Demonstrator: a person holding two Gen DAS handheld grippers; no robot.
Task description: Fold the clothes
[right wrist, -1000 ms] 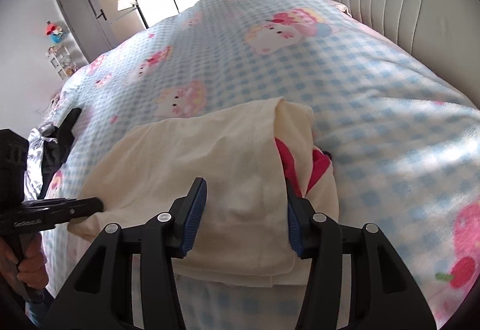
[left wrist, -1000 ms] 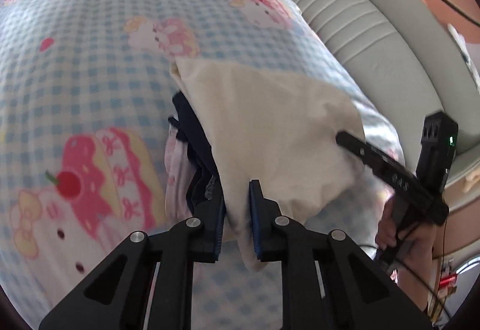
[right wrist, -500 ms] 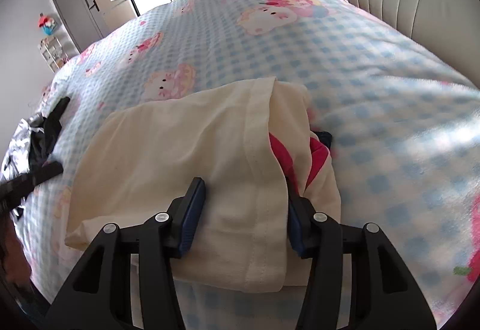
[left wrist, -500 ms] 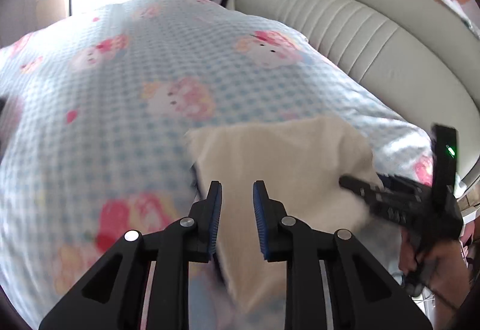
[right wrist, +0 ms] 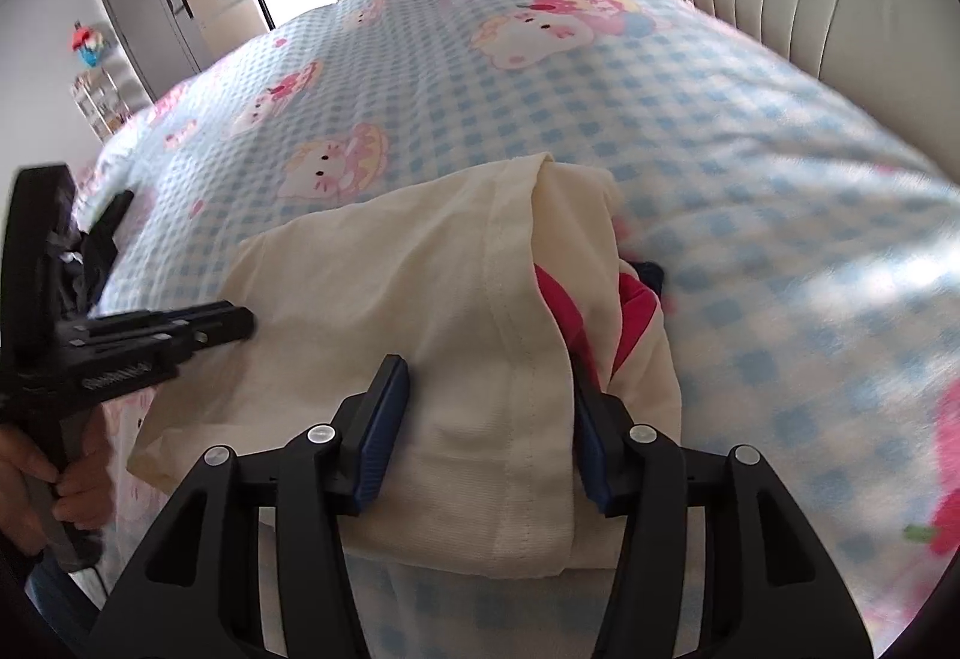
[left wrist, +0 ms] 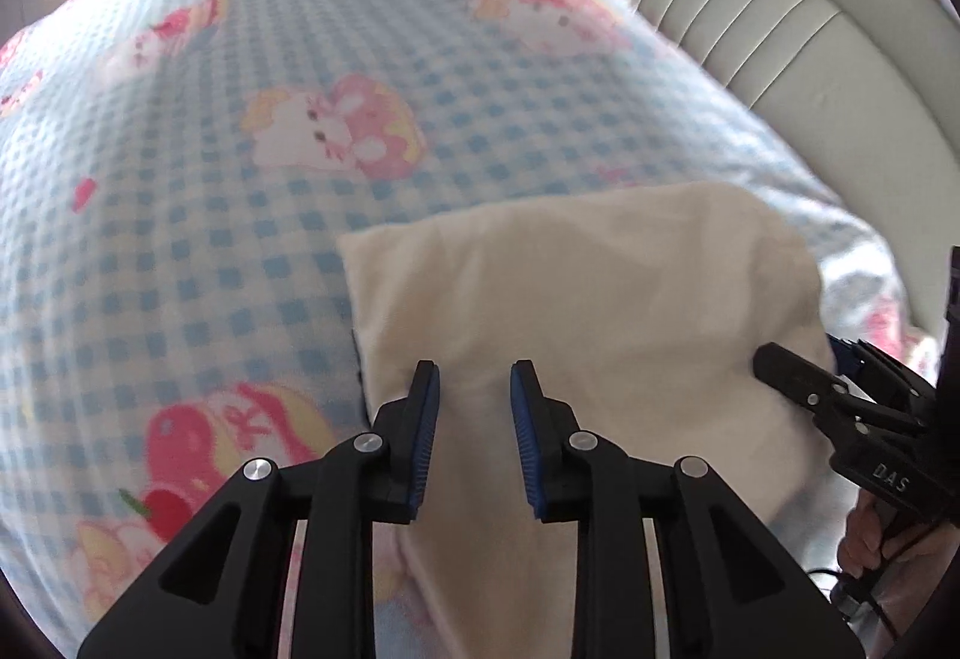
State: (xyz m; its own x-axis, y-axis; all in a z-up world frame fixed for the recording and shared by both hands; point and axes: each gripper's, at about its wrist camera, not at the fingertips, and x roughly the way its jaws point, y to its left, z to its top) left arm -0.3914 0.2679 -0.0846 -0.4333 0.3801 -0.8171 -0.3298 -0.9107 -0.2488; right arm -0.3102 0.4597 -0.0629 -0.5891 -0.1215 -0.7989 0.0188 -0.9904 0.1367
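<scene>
Released, left claw [left wrist: 474, 389] opening empty over cream garment [left wrist: 600, 287].

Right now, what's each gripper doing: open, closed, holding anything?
Left gripper: jaws opening, over the cream garment, gripping nothing.
Right gripper: jaws opening, straddling the garment's folded edge, not pinching it.

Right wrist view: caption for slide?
Right gripper opening astride folded cream garment on checked bedspread.
</scene>
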